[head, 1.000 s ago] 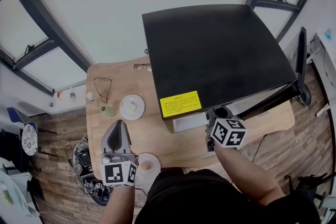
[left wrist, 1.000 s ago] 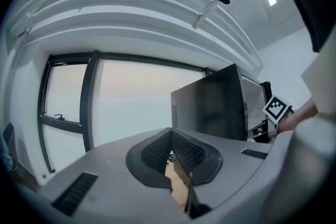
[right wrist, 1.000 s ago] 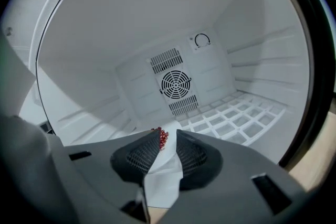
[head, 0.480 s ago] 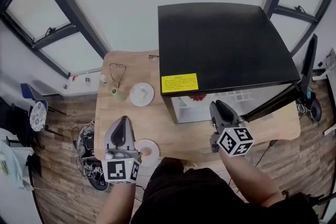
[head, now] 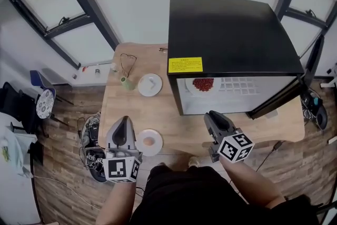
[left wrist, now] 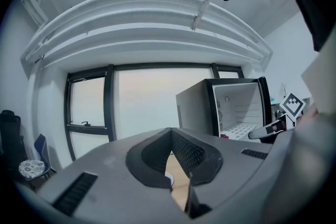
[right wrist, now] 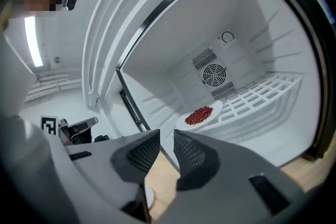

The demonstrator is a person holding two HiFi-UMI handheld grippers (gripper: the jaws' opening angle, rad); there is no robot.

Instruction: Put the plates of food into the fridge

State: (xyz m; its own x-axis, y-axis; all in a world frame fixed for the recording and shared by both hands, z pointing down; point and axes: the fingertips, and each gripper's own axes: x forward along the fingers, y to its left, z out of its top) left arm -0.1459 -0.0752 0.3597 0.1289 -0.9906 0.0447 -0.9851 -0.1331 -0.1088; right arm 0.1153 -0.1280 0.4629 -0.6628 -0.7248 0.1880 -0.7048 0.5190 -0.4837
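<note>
Fridge open with one plate inside, two plates left on the table.

The black fridge (head: 231, 29) stands open on the wooden table (head: 174, 124). A plate of red food (head: 202, 84) sits on its white wire shelf, at 12 o'clock from the right gripper (head: 210, 115), whose jaws stand narrowly apart and hold nothing. The left gripper (head: 122, 121) has its jaws meeting at the tips, empty. A plate with an orange morsel (head: 149, 142) lies just at its 3 o'clock. Another plate with pale food (head: 150, 85) lies at its 1 o'clock, near a green cup (head: 124, 82) and glasses (head: 128, 62).
</note>
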